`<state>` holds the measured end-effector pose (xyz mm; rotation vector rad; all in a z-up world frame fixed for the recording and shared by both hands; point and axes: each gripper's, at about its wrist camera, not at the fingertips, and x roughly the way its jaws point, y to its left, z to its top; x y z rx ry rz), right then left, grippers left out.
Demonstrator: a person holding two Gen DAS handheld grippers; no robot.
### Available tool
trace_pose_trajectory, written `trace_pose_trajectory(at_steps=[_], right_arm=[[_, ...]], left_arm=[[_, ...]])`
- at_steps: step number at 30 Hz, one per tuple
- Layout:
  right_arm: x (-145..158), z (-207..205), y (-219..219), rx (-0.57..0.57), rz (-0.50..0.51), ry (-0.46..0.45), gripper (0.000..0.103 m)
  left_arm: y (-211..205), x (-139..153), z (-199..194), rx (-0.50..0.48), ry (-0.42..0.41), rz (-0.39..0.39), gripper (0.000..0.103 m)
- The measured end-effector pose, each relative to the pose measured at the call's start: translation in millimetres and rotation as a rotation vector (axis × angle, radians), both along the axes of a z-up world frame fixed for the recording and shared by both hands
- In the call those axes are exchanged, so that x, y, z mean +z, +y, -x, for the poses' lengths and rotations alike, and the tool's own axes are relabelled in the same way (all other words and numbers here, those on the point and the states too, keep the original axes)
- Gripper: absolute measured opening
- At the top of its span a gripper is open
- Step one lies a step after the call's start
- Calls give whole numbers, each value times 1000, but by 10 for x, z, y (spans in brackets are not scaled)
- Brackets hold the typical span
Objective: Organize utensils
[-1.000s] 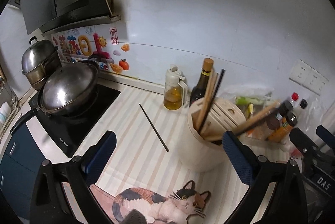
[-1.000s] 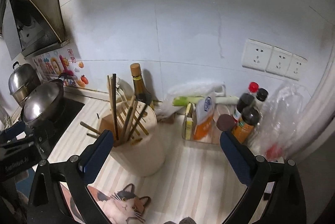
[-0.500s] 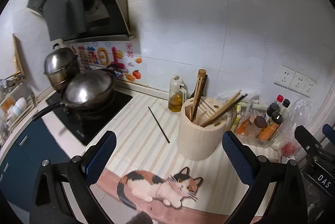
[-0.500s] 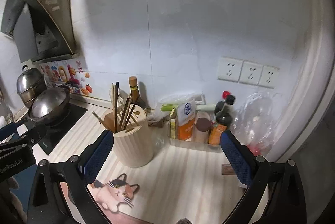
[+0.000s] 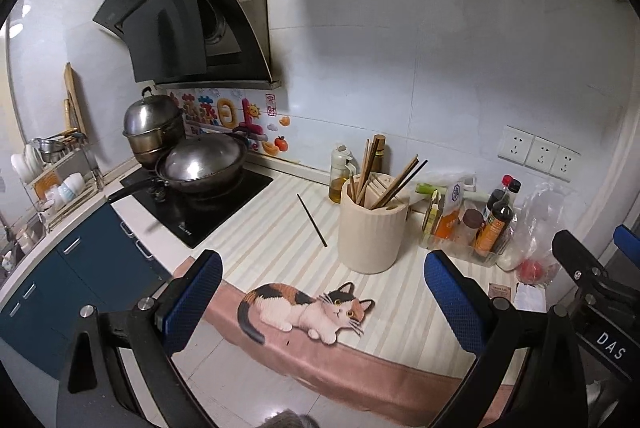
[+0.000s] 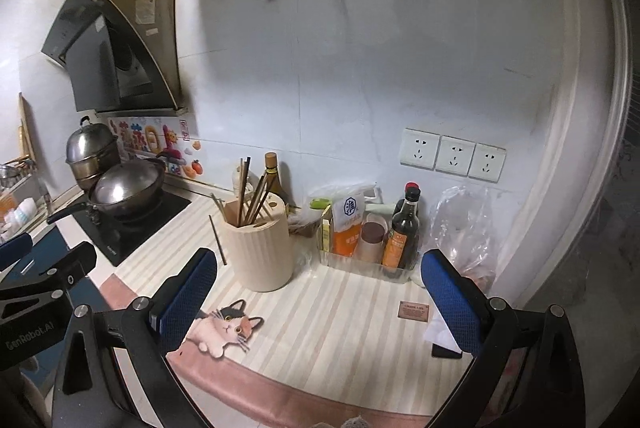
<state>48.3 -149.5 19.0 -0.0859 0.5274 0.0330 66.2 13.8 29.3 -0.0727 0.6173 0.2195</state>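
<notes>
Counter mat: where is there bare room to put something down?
Bare striped mat lies between the utensil holder, the condiment tray and the cat print. Left of the holder a loose chopstick crosses the strip beside the cooktop. The back wall is crowded.

one ribbed cream utensil holder with several chopsticks inside, too bunched to count. one loose dark chopstick lies just left of the holder. two steel pots farther left, three wall sockets to the holder's right.

Chopsticks lean upright in a cream ribbed holder mid-counter; one dark chopstick lies flat just left.
</notes>
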Motion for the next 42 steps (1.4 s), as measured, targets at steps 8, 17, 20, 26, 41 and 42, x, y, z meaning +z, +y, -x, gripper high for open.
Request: trace_pose_trajectory(at_steps=[8,17,20,26,41,42], right_arm=[[229,396,-76,-13,1,-40,103],[264,480,-18,-16,4,-41,103],[232,466,8,-9,-7,-35,103],[146,423,56,9,-6,-14,103],[26,406,112,22,3,16,103],[28,402,114,23,2,16,103]], left_arm=[[-16,101,270,-4,-14,18,103],[30,116,418,-6,-25,-3,103],[62,116,441,6,-25,-10,103],[111,108,468,11,-25,-13,103],[167,53,468,20,-6,-22,103],[172,48,469,20,-4,-21,103]])
